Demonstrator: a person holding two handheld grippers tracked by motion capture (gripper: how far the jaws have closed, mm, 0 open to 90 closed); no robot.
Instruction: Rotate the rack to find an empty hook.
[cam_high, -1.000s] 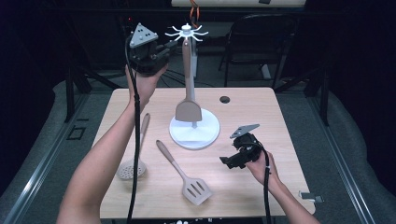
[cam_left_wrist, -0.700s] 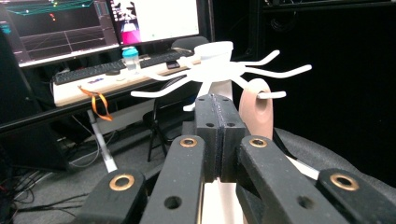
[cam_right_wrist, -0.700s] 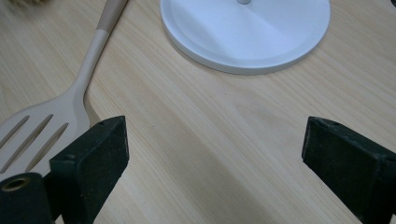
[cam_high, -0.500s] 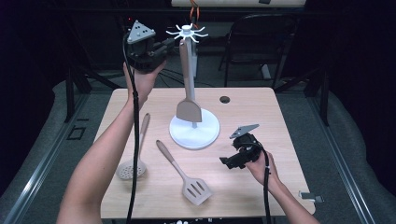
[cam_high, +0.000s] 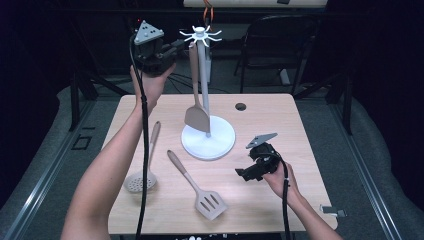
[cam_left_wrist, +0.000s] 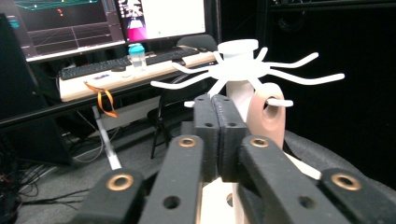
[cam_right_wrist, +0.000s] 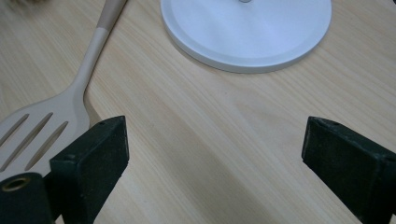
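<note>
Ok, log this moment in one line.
left hand-held gripper: shut, at rack top | spatula: hung | right hand-held gripper: open, over table

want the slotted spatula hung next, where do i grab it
Grip the slotted spatula mid-handle, from above, jaws across the shaft. It lies flat on the table, so its thin head gives no purchase, and the handle end must stay free for a hook.
</note>
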